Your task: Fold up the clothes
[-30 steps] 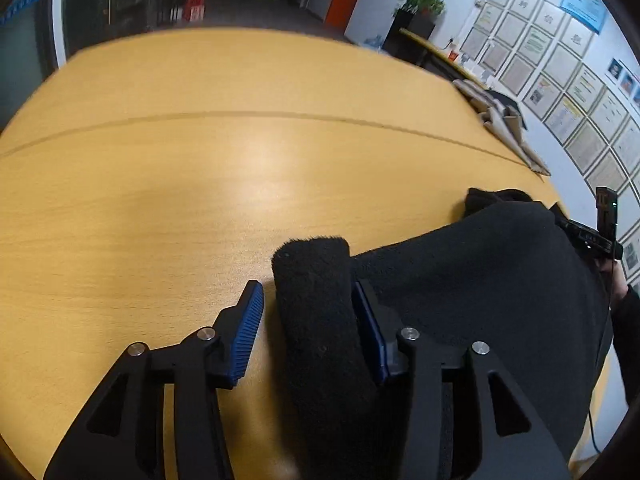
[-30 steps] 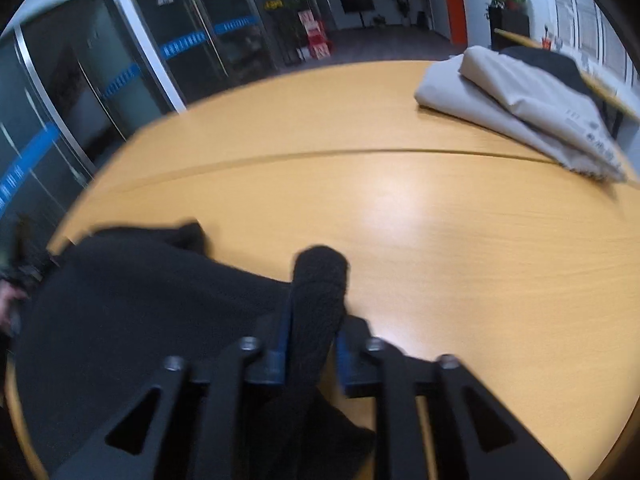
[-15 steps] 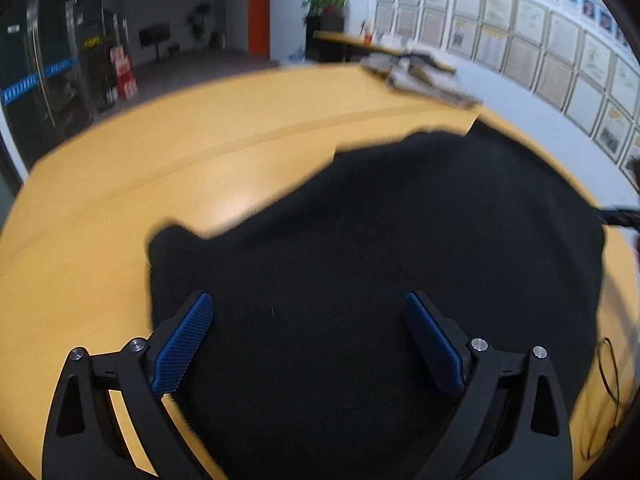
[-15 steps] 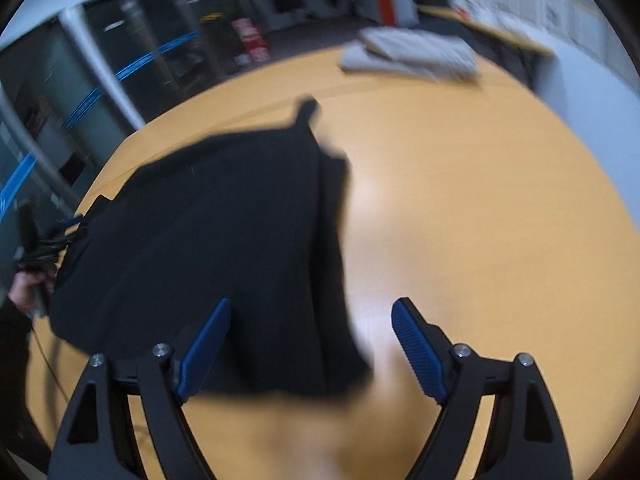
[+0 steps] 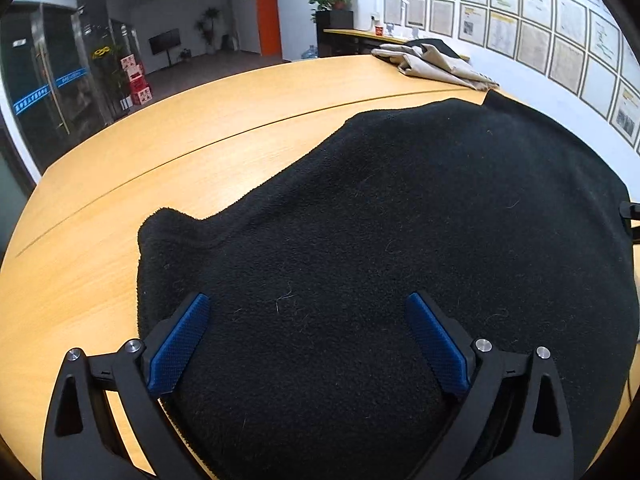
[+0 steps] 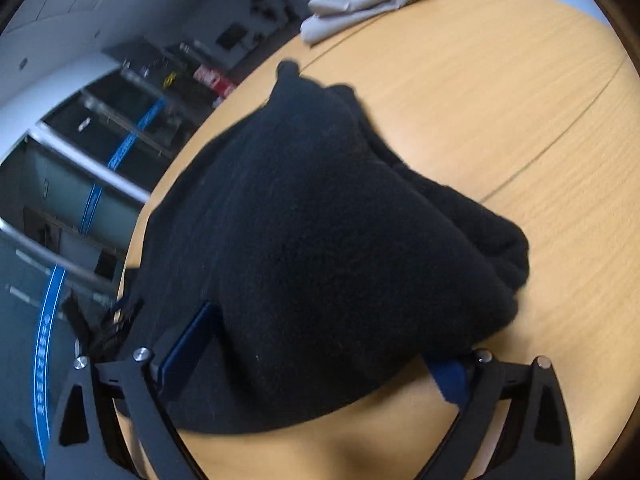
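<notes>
Even indoor light puts a soft sheen on the yellow wooden table (image 5: 120, 184), the left wrist view is sharp, the right wrist view smeared, and both bend and darken at the edges.

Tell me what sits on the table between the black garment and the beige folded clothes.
Nothing: bare wooden table separates the black garment from the beige clothes, seen in the left wrist view.

Left gripper (image 5: 308, 344) and right gripper (image 6: 320, 344) just opened wide, angled downward.
</notes>
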The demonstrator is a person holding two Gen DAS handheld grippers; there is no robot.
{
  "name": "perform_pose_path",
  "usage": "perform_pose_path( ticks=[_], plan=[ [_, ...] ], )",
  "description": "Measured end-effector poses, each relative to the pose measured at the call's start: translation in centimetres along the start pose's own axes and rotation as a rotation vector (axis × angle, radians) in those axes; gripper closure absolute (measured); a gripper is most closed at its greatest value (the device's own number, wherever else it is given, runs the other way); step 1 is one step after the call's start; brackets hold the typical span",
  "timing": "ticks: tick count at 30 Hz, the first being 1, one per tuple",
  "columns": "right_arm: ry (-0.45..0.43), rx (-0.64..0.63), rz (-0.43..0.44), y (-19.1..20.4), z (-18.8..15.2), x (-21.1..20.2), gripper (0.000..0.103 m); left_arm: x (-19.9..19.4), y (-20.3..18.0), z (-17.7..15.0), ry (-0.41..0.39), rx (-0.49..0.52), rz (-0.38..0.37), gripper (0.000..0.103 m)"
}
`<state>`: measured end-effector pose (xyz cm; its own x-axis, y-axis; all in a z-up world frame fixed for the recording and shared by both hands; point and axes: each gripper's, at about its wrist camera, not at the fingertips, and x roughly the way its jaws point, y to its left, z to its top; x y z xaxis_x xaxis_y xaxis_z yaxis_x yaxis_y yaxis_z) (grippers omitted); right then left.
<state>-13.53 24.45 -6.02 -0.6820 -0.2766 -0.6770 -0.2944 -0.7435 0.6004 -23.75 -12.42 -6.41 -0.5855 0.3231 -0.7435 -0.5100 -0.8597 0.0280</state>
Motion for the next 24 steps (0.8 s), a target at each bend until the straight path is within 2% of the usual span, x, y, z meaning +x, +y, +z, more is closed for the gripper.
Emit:
perform_pose_path(
  ticks=[2, 3, 5, 6, 7, 11, 14, 17, 20, 24],
  plan=[
    [-0.032, -0.003, -0.044, 0.1, 0.9, 0.8, 0.006, 0.3, -0.2, 0.1, -0.003, 0.006, 0.002, 0.002],
    [-0.043, -0.009, -0.075, 0.3, 1.2, 1.1, 0.01, 0.5, -0.4, 0.2, -0.004, 0.006, 0.002, 0.002],
    [-0.058, -0.021, -0.134, 0.6, 1.5, 1.4, 0.024, 0.6, -0.4, 0.2, -0.007, -0.002, 0.002, 0.002],
    [-0.066, -0.024, -0.157, 0.6, 1.6, 1.5, 0.036, 0.7, -0.5, 0.3, -0.008, -0.005, 0.003, 0.002],
    [-0.071, -0.023, -0.166, 0.4, 1.8, 1.7, 0.045, 0.8, -0.5, 0.3, -0.009, -0.008, 0.004, 0.002],
    [-0.089, -0.014, -0.142, -0.2, 2.2, 1.6, 0.067, 1.2, -0.9, 0.6, -0.006, -0.007, 0.015, 0.002],
    [-0.143, -0.027, -0.116, 0.1, 2.8, 0.5, 0.073, 1.2, -1.7, 0.5, -0.006, -0.017, 0.003, 0.002],
    [-0.206, -0.033, -0.103, -0.2, 4.4, -1.6, 0.075, 0.8, -4.0, 0.0, -0.007, -0.013, -0.052, 0.0],
    [-0.283, -0.071, -0.147, -0.5, 6.4, -4.7, 0.076, 0.5, -7.9, -0.3, -0.029, 0.026, -0.123, 0.0],
    [-0.39, -0.254, -0.232, 1.8, 7.6, -9.5, 0.076, 0.1, -11.6, -0.1, -0.032, 0.088, -0.238, 0.0]
  ],
)
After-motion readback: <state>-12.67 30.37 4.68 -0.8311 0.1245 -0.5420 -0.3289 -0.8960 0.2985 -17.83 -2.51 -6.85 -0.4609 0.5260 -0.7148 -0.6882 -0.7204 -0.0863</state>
